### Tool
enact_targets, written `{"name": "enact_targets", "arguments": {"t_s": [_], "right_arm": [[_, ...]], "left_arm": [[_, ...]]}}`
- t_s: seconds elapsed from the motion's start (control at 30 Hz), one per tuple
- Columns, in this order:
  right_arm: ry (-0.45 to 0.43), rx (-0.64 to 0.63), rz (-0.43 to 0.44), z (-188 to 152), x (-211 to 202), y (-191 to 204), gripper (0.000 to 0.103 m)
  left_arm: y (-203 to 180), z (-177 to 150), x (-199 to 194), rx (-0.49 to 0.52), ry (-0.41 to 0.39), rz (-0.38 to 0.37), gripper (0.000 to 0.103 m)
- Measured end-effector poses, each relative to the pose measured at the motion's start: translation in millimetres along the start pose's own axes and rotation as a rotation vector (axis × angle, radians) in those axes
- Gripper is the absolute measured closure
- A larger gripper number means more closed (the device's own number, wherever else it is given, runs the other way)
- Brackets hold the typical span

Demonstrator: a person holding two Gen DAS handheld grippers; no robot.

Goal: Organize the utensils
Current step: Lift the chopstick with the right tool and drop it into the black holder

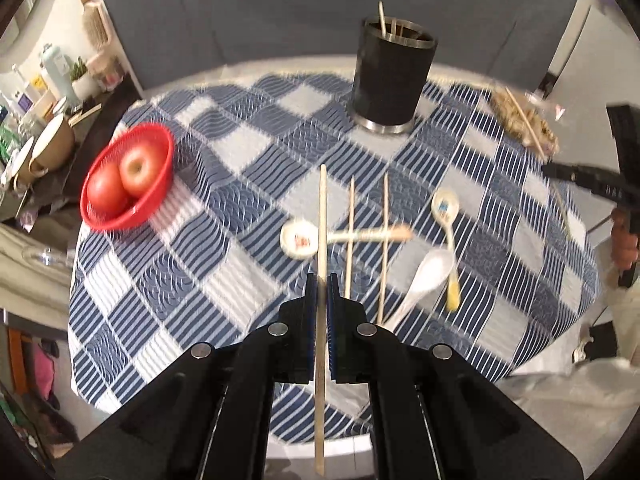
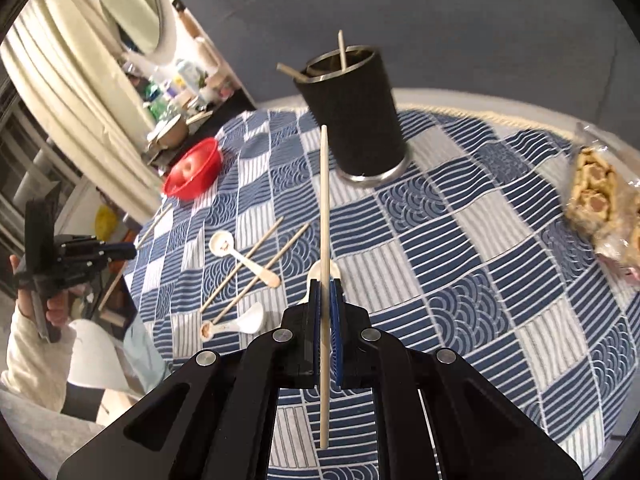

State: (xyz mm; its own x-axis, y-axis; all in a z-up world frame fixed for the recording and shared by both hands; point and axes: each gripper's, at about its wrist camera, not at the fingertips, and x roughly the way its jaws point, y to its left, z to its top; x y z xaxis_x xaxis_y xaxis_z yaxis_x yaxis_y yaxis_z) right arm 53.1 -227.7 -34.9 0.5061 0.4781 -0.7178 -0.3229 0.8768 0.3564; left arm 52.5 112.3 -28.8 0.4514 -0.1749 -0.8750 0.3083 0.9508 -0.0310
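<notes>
My left gripper (image 1: 322, 280) is shut on a wooden chopstick (image 1: 322, 208) that points up the picture, above the checked tablecloth. My right gripper (image 2: 325, 280) is shut on another chopstick (image 2: 326, 200), whose tip reaches toward the black utensil holder (image 2: 352, 116). The holder (image 1: 390, 80) stands at the far side with chopsticks inside. Two loose chopsticks (image 1: 351, 236) lie in the middle among three ceramic spoons (image 1: 445, 204). In the right wrist view the spoons (image 2: 224, 242) and chopsticks (image 2: 244, 264) lie to the left of my fingers.
A red basket (image 1: 128, 176) with two apples sits at the table's left. A bag of snacks (image 2: 600, 200) lies at the right edge. A cluttered shelf (image 1: 48, 120) stands beyond the left side. The round table's near rim (image 1: 352, 446) is below my left gripper.
</notes>
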Motion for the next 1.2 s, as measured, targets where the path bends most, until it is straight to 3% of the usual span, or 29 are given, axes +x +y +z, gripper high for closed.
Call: {"name": "enact_targets", "arguments": {"t_s": [0.43,0.63,0.9,1.2], "right_arm": [[-0.157,-0.019,-0.001,46,-37,-5,0.098],[-0.209,-0.003,0.016,83,-38,-6,0.098],[-0.313,-0.015,0.033,139,-23,3,0.098],[-0.416,0.005,0.058,183,7,0,0.098]], "left_arm": [[-8,94,-21,0.0,-0.187,-0.1,0.098],[-3,148,-18,0.015,-0.257,-0.211,0.098],[-6,216,2,0.121,-0.355,-0.349,0.098],[-1,274,50,0.137,-0.449,-0.589,0.098]]}}
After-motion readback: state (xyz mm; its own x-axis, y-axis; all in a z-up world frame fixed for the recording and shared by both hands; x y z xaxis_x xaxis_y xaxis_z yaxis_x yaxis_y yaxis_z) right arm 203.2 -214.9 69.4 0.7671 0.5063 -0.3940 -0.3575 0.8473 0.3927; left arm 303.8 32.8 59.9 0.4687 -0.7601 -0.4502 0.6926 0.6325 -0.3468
